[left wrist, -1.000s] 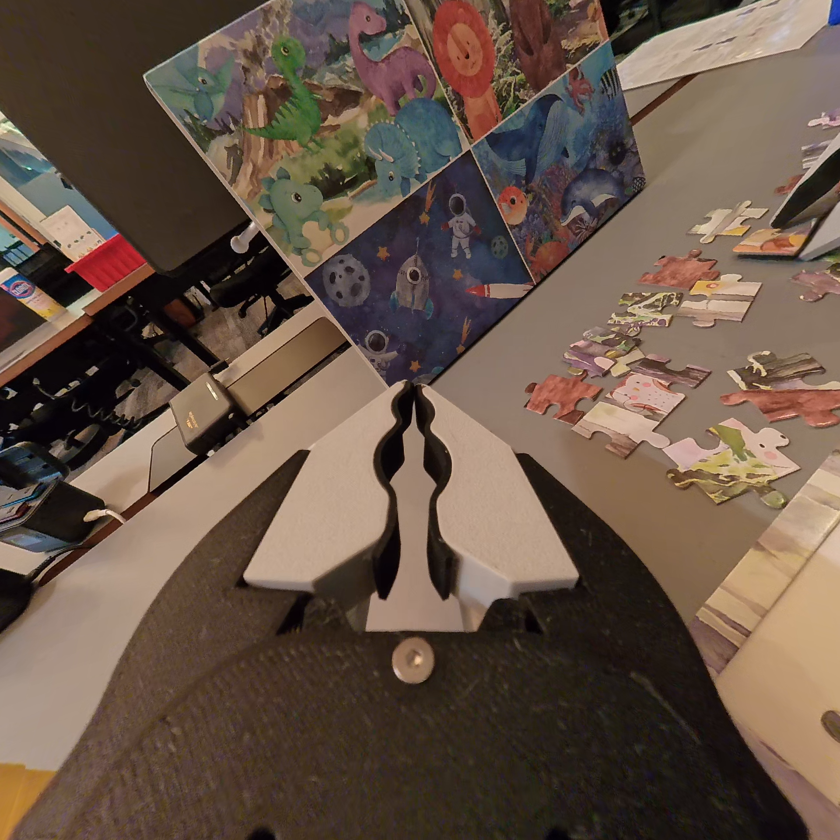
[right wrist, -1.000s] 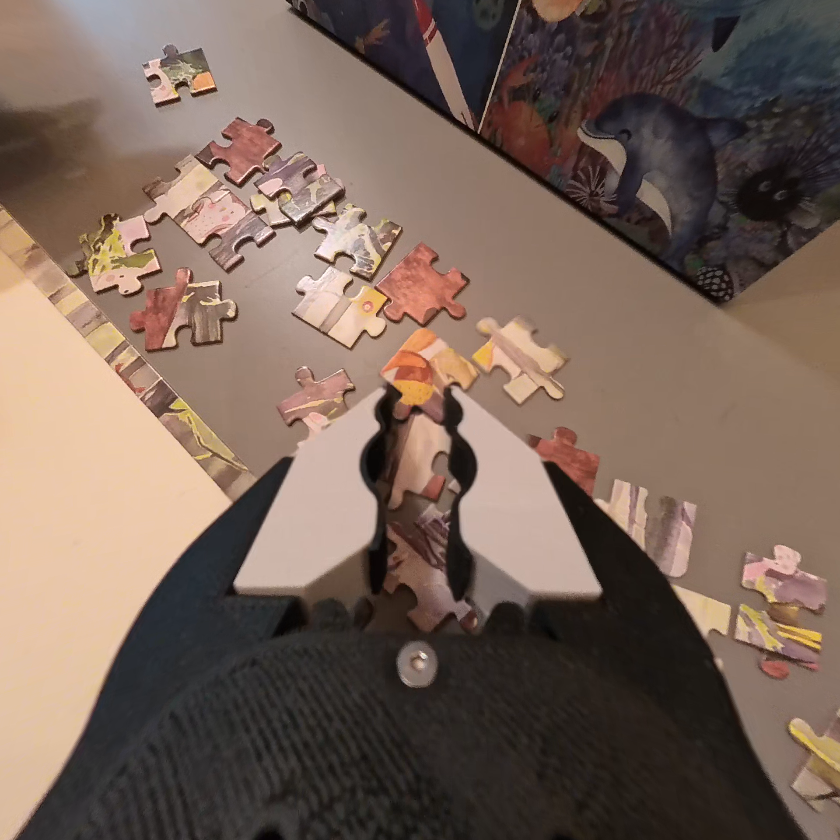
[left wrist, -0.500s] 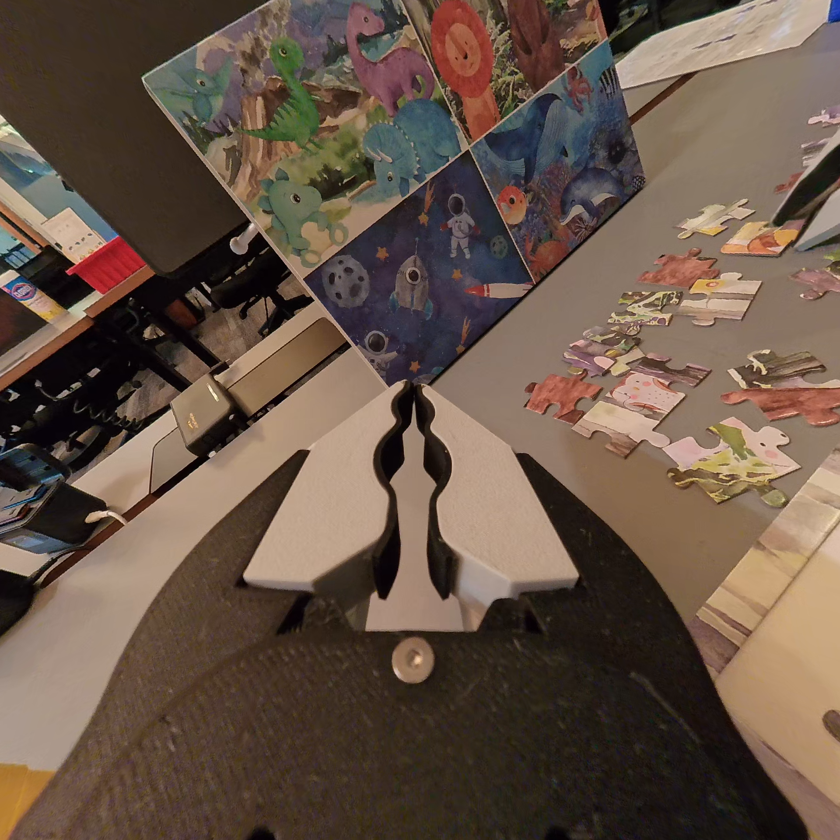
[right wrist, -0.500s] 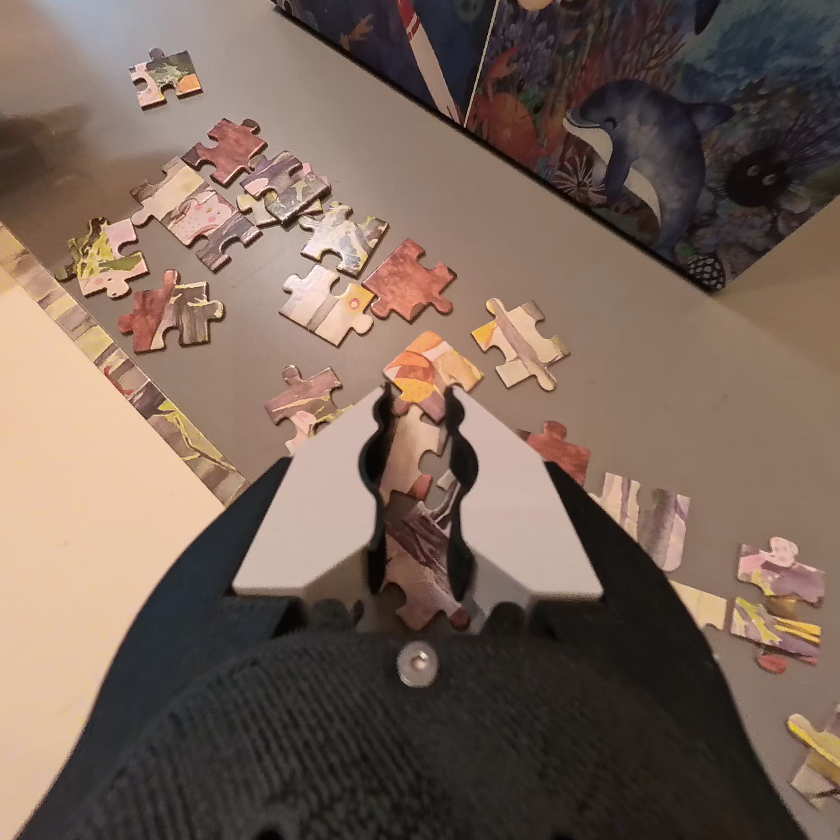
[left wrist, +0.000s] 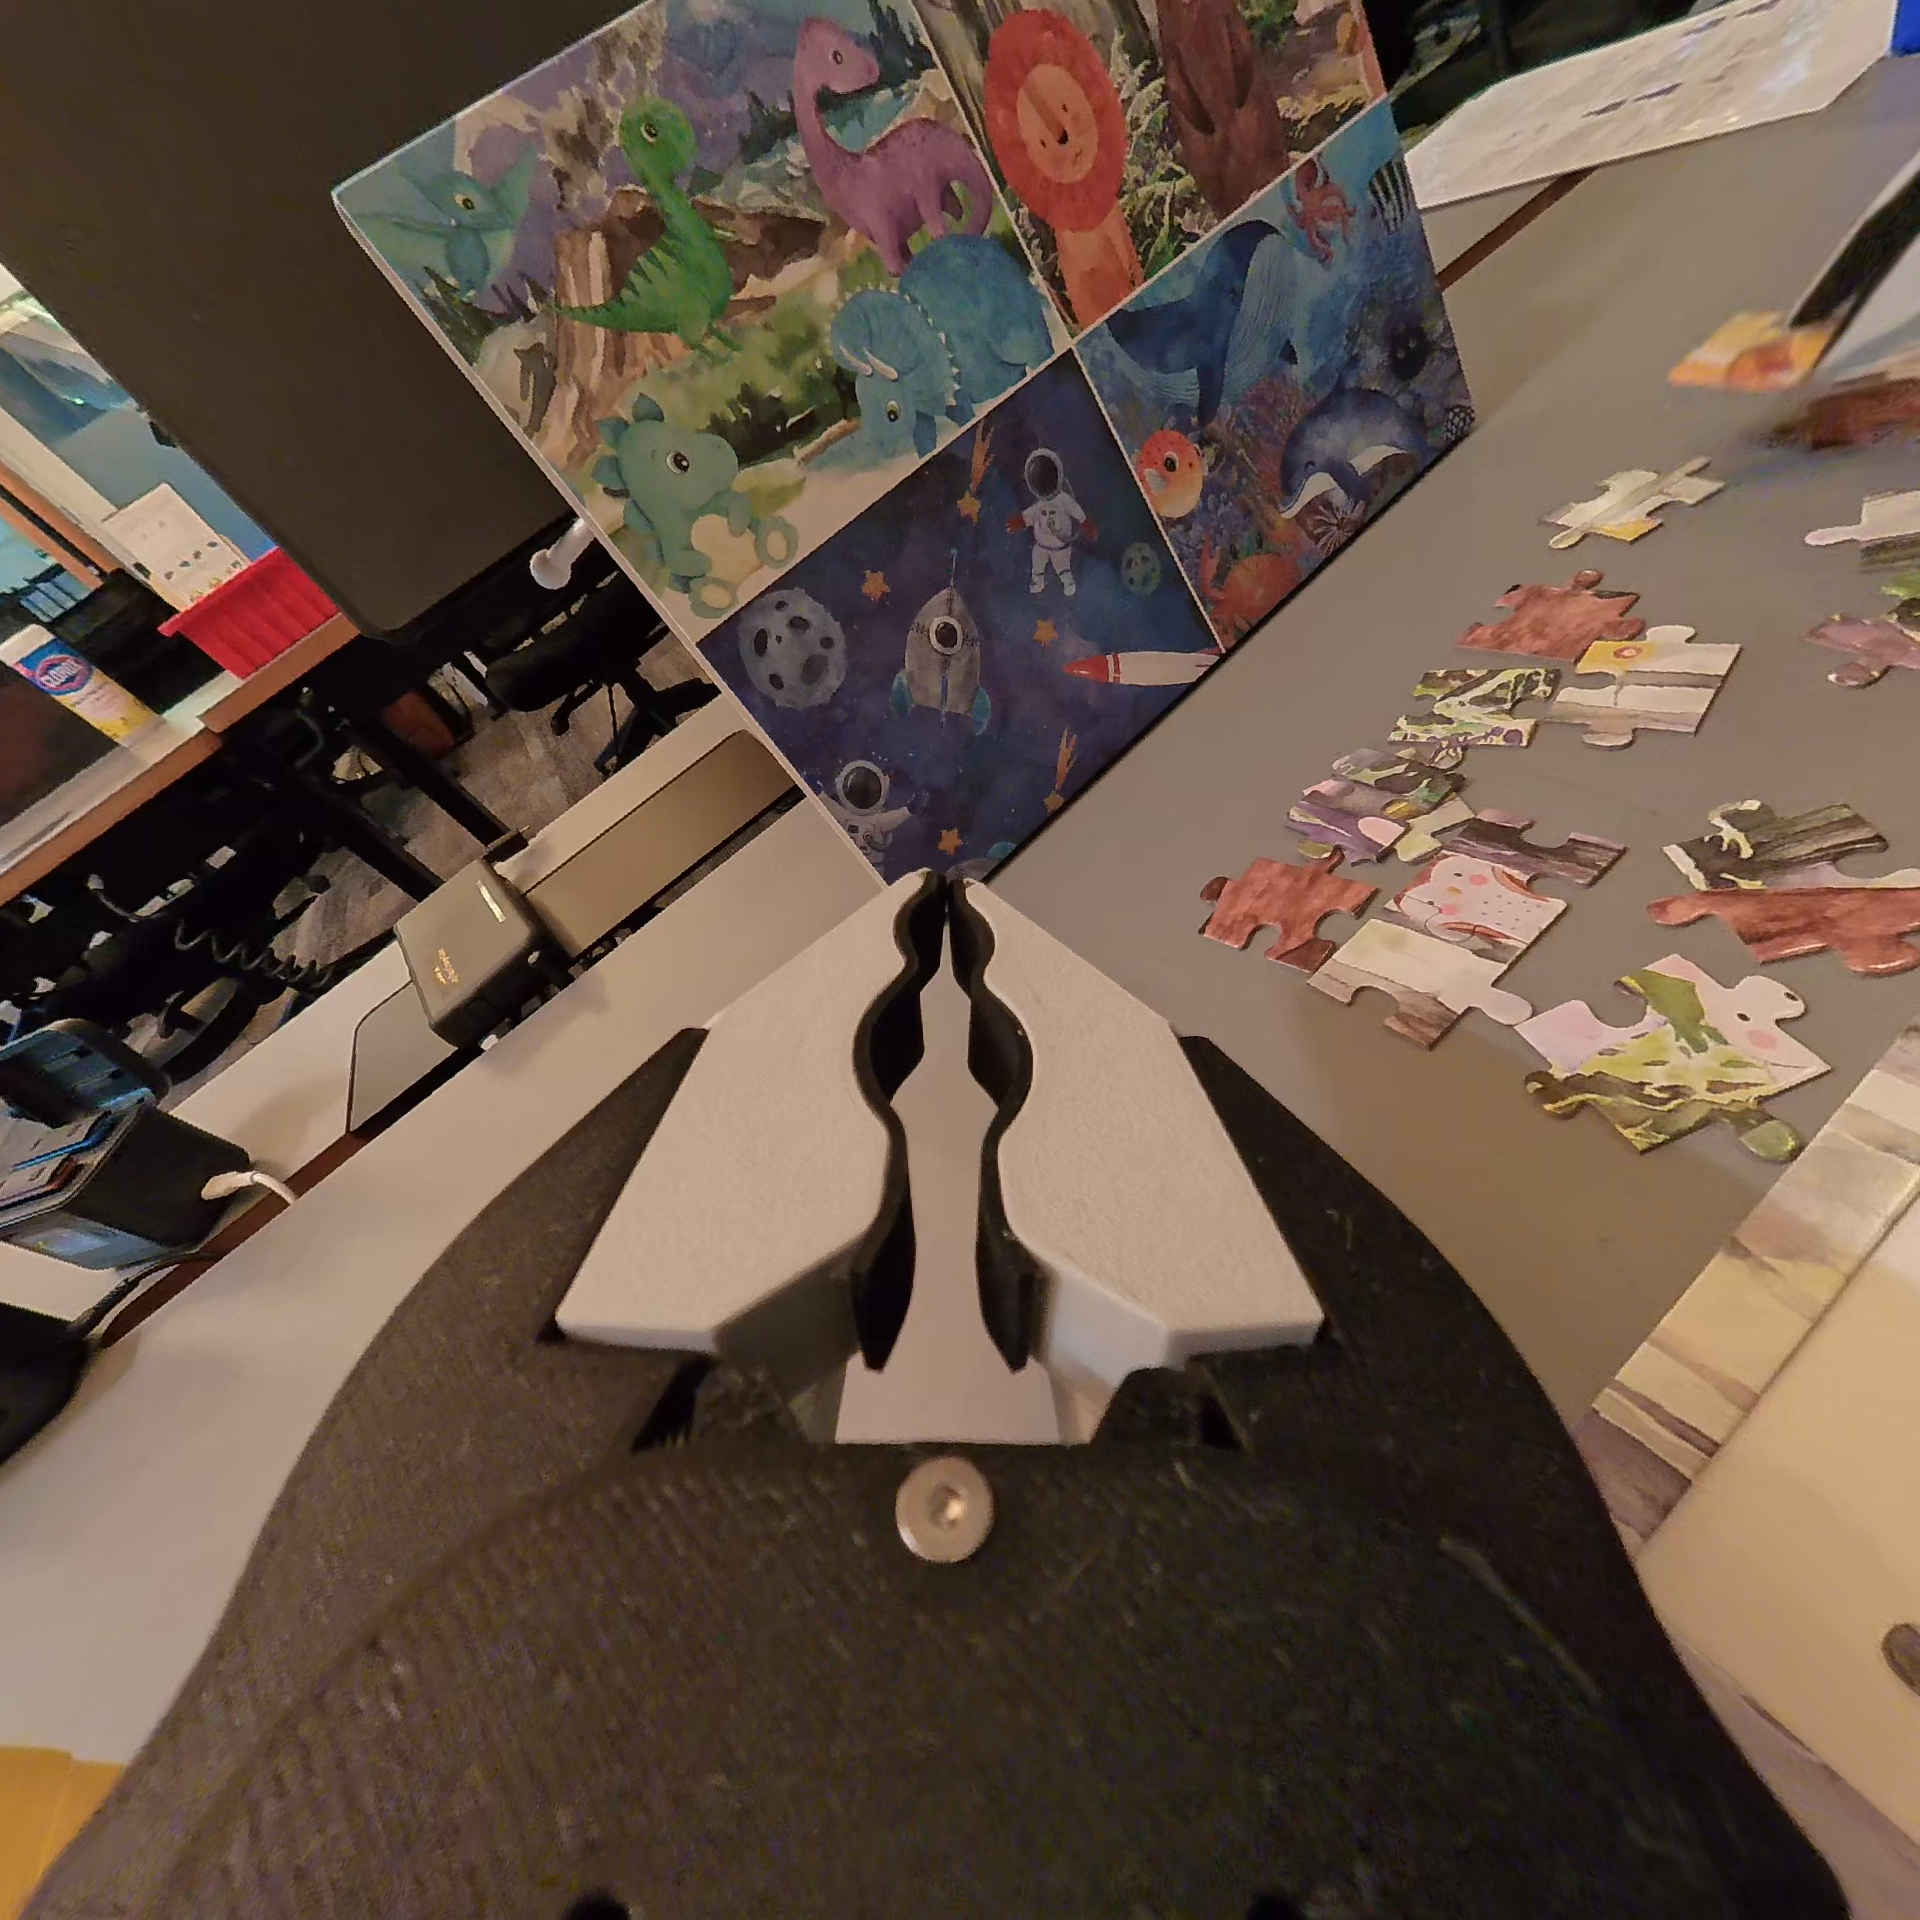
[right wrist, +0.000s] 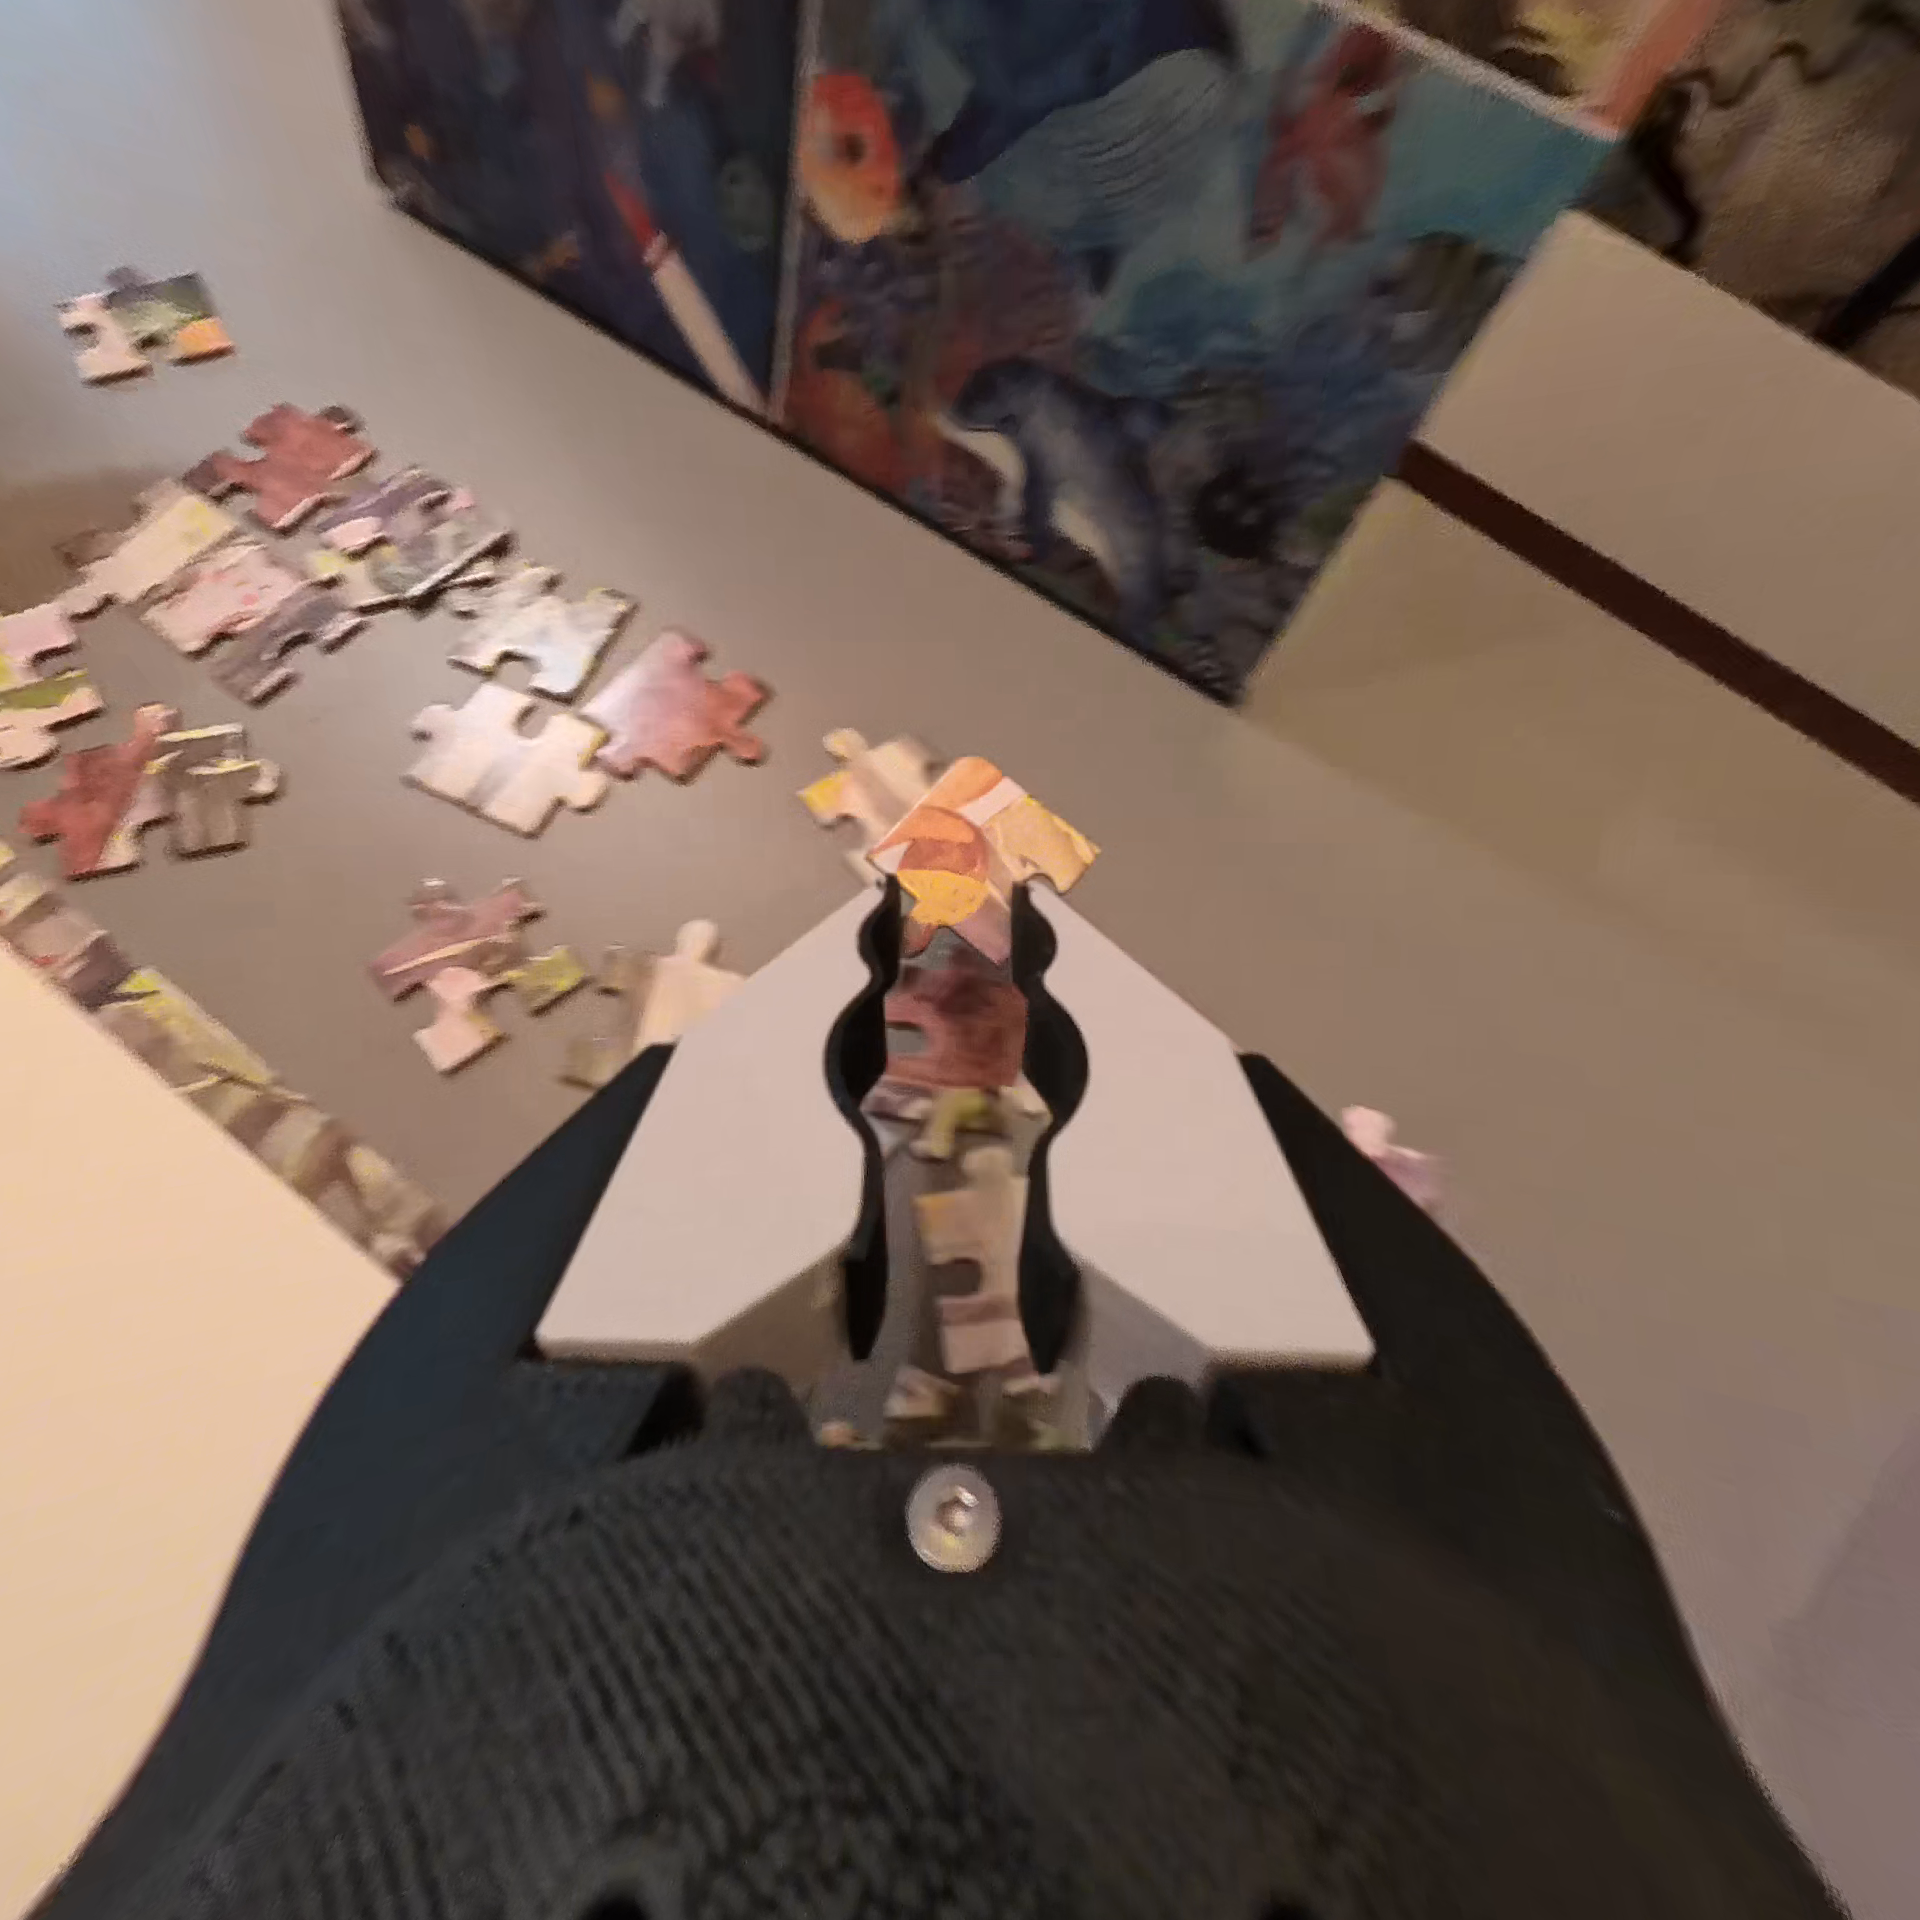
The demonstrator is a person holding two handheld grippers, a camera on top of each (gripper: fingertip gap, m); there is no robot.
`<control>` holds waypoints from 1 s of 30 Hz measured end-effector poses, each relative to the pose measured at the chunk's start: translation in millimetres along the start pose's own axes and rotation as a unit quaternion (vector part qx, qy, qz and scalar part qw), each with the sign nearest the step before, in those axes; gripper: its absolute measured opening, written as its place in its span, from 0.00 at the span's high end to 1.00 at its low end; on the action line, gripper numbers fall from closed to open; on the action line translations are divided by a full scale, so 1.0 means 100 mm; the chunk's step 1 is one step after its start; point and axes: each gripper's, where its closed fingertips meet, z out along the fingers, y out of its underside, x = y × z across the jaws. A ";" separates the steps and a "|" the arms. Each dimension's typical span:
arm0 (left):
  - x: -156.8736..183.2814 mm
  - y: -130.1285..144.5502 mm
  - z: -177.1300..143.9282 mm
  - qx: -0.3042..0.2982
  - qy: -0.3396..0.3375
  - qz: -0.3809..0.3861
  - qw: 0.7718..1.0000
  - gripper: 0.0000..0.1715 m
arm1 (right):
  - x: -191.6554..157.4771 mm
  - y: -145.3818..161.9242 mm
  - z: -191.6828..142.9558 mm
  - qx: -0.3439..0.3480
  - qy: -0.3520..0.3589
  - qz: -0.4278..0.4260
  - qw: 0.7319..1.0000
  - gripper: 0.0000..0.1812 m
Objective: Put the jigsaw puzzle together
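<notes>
My right gripper (right wrist: pixel 951 894) is shut on an orange and yellow puzzle piece (right wrist: pixel 977 842) and holds it lifted above the grey table (right wrist: pixel 1351 935). The same piece (left wrist: pixel 1751 353) shows at the far right of the left wrist view, hanging from the right gripper's fingers (left wrist: pixel 1860 260). Several loose puzzle pieces (right wrist: pixel 499 758) lie on the table to the left of it; they also show in the left wrist view (left wrist: pixel 1455 914). My left gripper (left wrist: pixel 948 883) is shut and empty, held low over the table's left edge. A puzzle board with a painted border (right wrist: pixel 260 1122) lies at the lower left.
A puzzle box (left wrist: pixel 935 416) with animal, space and sea pictures stands upright at the back of the table; it also shows in the right wrist view (right wrist: pixel 1039 312). The board's border (left wrist: pixel 1766 1247) lies right of my left gripper. Off the table's left edge are chairs and a small dark box (left wrist: pixel 468 956).
My right gripper has lifted the orange and yellow piece off the table and tilted upward. The left gripper has not moved.
</notes>
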 end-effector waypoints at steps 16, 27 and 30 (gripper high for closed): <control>0.02 0.02 0.00 -0.008 0.004 -0.001 1.000 1.00 | 0.65 0.18 -0.11 0.003 0.073 0.023 0.997 0.82; 0.03 0.02 0.01 -0.007 0.004 0.002 1.000 1.00 | 0.26 -0.08 -0.77 0.105 -0.096 0.030 0.989 0.79; 0.02 0.03 0.01 -0.008 0.004 0.000 1.000 1.00 | -0.26 0.15 -0.64 0.040 -0.198 -0.033 0.979 0.77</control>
